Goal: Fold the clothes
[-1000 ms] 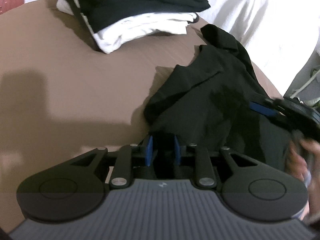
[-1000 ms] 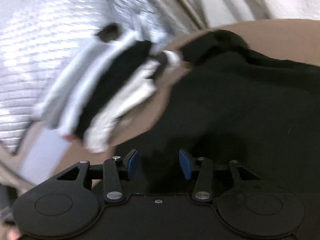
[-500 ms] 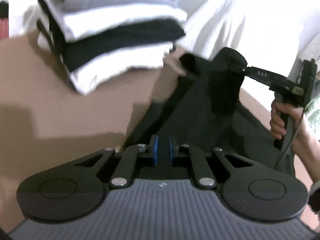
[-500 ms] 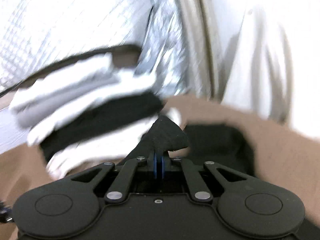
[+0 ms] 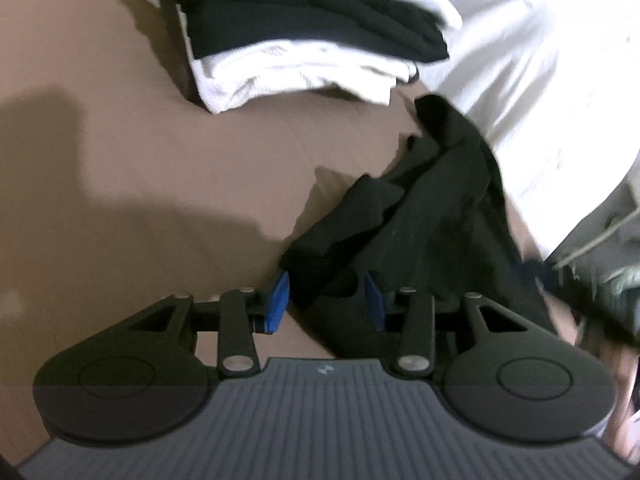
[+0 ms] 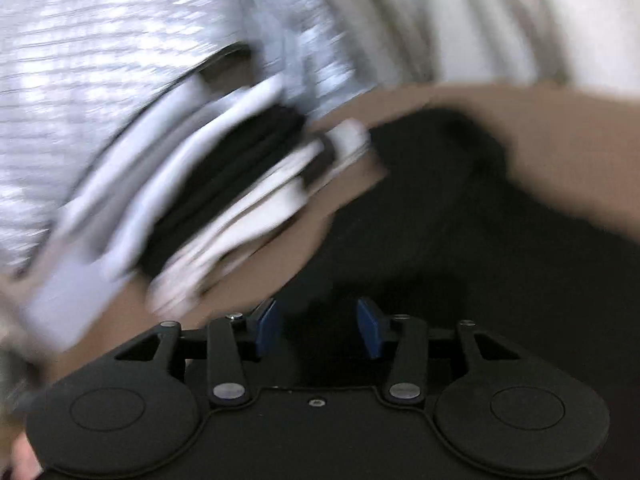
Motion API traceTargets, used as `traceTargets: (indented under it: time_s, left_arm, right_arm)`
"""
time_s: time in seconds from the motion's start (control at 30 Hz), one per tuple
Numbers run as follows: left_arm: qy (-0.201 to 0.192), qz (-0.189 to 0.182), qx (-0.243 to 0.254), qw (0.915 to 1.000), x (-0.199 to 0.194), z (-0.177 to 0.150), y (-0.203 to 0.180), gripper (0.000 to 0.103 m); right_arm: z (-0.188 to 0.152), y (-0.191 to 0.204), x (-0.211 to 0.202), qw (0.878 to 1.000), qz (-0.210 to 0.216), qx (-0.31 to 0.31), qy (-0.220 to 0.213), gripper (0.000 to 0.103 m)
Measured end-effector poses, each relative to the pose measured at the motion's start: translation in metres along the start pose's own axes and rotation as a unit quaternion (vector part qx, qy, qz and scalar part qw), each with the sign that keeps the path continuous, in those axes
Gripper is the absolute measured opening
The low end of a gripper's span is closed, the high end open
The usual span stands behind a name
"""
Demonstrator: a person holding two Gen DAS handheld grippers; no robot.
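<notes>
The left gripper (image 5: pixel 326 300) has its jaws opening, a bunched edge of the limp black fabric garment (image 5: pixel 424 216) lying loose between them. The right gripper (image 6: pixel 318 322) is opening too, over the same dark cloth (image 6: pixel 460 232), pads clear. The garment lies crumpled on the brown sheet (image 5: pixel 168 168) near the folded black-and-white stack (image 5: pixel 304 36). It looks light, floppy and prone to slip; take it at a hem or corner.

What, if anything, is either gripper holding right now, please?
Nothing: the left gripper and right gripper are both opening, pads clear of the black garment lying between them.
</notes>
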State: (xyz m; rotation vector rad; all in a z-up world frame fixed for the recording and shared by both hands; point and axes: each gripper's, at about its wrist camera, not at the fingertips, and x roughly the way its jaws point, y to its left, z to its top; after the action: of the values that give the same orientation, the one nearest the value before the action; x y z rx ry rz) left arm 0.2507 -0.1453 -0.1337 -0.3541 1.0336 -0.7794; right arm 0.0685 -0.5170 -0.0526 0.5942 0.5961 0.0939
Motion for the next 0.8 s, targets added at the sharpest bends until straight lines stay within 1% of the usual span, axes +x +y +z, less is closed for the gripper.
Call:
traceTargets:
  time_s: [0.03,0.07,0.1,0.13,0.17,0.2,0.23,0.27,0.3,0.33,0.37,0.47,0.57,0.6,0.67,0.73,0.77,0.8]
  left_arm:
    - [-0.002,-0.005,-0.005,1.0,-0.001,0.0,0.0,0.041]
    - [-0.001,-0.01,-0.012,0.9999,0.0,0.0,0.001,0.041]
    - [0.001,-0.015,-0.019,0.9997,0.002,0.0,0.001,0.042]
    - [0.008,-0.022,-0.028,0.9993,0.006,0.0,0.002,0.046]
    - [0.014,-0.027,-0.037,0.9988,0.011,0.0,0.003,0.057]
    - [0.018,-0.028,-0.041,0.9986,0.018,-0.001,0.003,0.062]
    - [0.021,-0.028,-0.045,0.9984,0.024,-0.002,0.003,0.062]
    - [0.025,-0.027,-0.048,0.9981,0.03,-0.002,0.003,0.058]
    - [0.026,-0.018,-0.032,0.999,0.031,-0.002,0.0,0.031]
    - [0.026,-0.007,-0.013,0.9995,0.031,-0.002,-0.004,0.014]
    - [0.027,0.003,0.005,0.9996,0.032,-0.002,-0.007,0.008]
    - [0.034,0.007,0.015,0.9993,0.014,0.0,-0.012,0.006]
    - [0.037,0.055,0.065,0.9957,-0.004,-0.007,-0.022,0.005]
    - [0.044,0.066,0.071,0.9943,-0.002,-0.009,-0.023,0.005]
    - [0.061,0.086,0.083,0.9909,0.002,-0.015,-0.025,0.005]
    - [0.069,0.109,0.103,0.9864,0.009,-0.015,-0.03,0.006]
    - [0.073,0.12,0.113,0.9837,0.012,-0.015,-0.033,0.006]
    - [0.074,0.125,0.122,0.9818,0.012,-0.015,-0.035,0.007]
  right_arm:
    - [-0.02,0.01,-0.004,0.999,0.035,0.001,0.018,0.05]
    - [-0.037,0.018,-0.006,0.998,0.059,-0.003,0.033,0.05]
    - [-0.055,0.029,-0.005,0.996,0.073,-0.016,0.048,0.053]
    - [-0.07,0.039,-0.001,0.995,0.073,-0.033,0.059,0.055]
    - [-0.083,0.05,0.004,0.994,0.071,-0.051,0.07,0.058]
    - [-0.095,0.06,0.012,0.992,0.062,-0.072,0.082,0.058]
    - [-0.105,0.068,0.018,0.99,0.05,-0.097,0.094,0.058]
    - [-0.114,0.076,0.024,0.987,0.038,-0.122,0.101,0.059]
    - [-0.12,0.081,0.026,0.984,0.029,-0.15,0.095,0.05]
    - [-0.125,0.089,0.03,0.981,0.02,-0.173,0.084,0.04]
    - [-0.126,0.092,0.032,0.982,0.015,-0.171,0.078,0.013]
    - [-0.132,0.095,0.02,0.987,0.027,-0.148,0.062,0.013]
    - [-0.143,0.104,0.008,0.983,0.028,-0.166,0.066,0.013]
    - [-0.145,0.106,0.007,0.982,0.027,-0.171,0.07,0.013]
    - [-0.142,0.102,0.019,0.981,0.013,-0.176,0.082,0.012]
    - [-0.145,0.105,0.025,0.98,0.009,-0.179,0.089,0.013]
    - [-0.146,0.108,0.021,0.978,0.005,-0.186,0.093,0.019]
    - [-0.147,0.112,0.018,0.976,0.002,-0.193,0.098,0.031]
